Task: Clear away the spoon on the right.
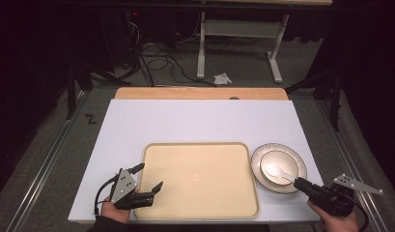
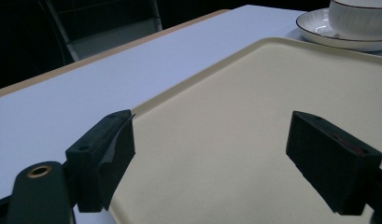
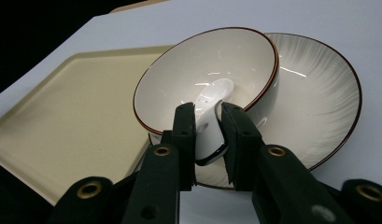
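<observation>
A white bowl (image 1: 288, 159) sits on a ribbed plate (image 1: 257, 166) right of a beige tray (image 1: 195, 164). A white spoon (image 1: 276, 170) lies in the bowl, its handle pointing to the near right. My right gripper (image 1: 301, 182) reaches in from there. In the right gripper view the gripper (image 3: 207, 109) is shut on the spoon (image 3: 212, 98) handle over the rim of the bowl (image 3: 179, 70), which rests on the plate (image 3: 319, 93). My left gripper (image 1: 149, 176) hangs open over the tray's near left corner. In the left gripper view its jaws (image 2: 212, 140) stand wide above the bare tray (image 2: 254, 102).
The tray and plate lie on a white board (image 1: 185, 121) over a wooden tabletop (image 1: 200, 93). Beyond the table are cables and a white desk frame (image 1: 238, 43) on the floor. In the left gripper view, the bowl (image 2: 357, 18) and plate (image 2: 319, 32) stand past the tray's far corner.
</observation>
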